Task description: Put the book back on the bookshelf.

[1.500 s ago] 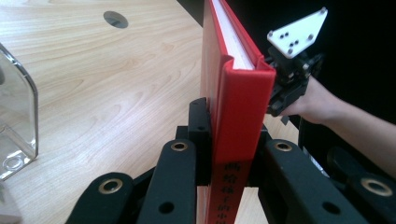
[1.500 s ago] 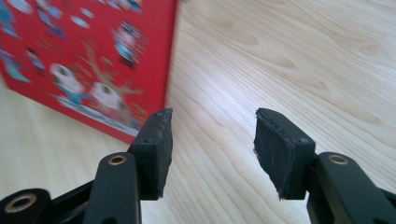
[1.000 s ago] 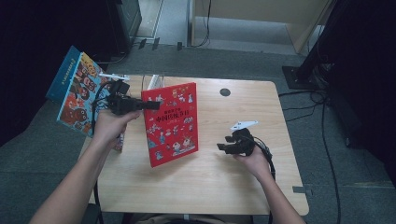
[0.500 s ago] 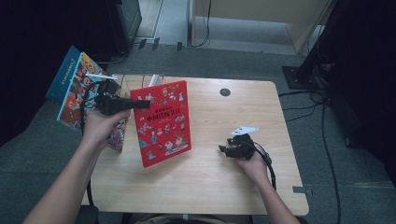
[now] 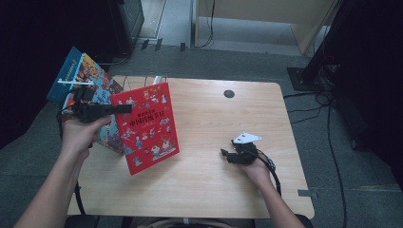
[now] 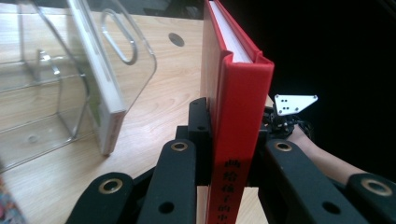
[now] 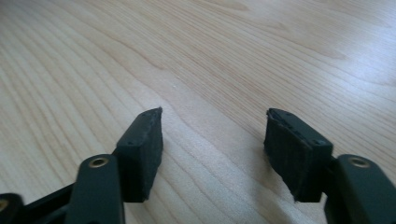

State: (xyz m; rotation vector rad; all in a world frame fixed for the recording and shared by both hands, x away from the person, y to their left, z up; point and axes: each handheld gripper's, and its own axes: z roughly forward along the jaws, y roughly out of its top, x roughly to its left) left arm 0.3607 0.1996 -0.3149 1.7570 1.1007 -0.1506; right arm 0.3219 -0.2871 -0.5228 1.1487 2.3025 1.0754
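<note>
The left gripper (image 5: 124, 109) grasps the red book (image 5: 147, 126) by its spine edge, its fingers (image 6: 198, 135) clenched on both covers. The book hangs tilted over the left part of the counter (image 5: 214, 123), with a second, colourful book (image 5: 83, 71) behind it past the counter's left edge. A clear plastic stand (image 6: 56, 70) sits just beside the red book. The right gripper (image 5: 227, 156) hovers low over bare wood, well apart from the book; its fingers (image 7: 142, 149) have just been opening and stand released with nothing between them.
</note>
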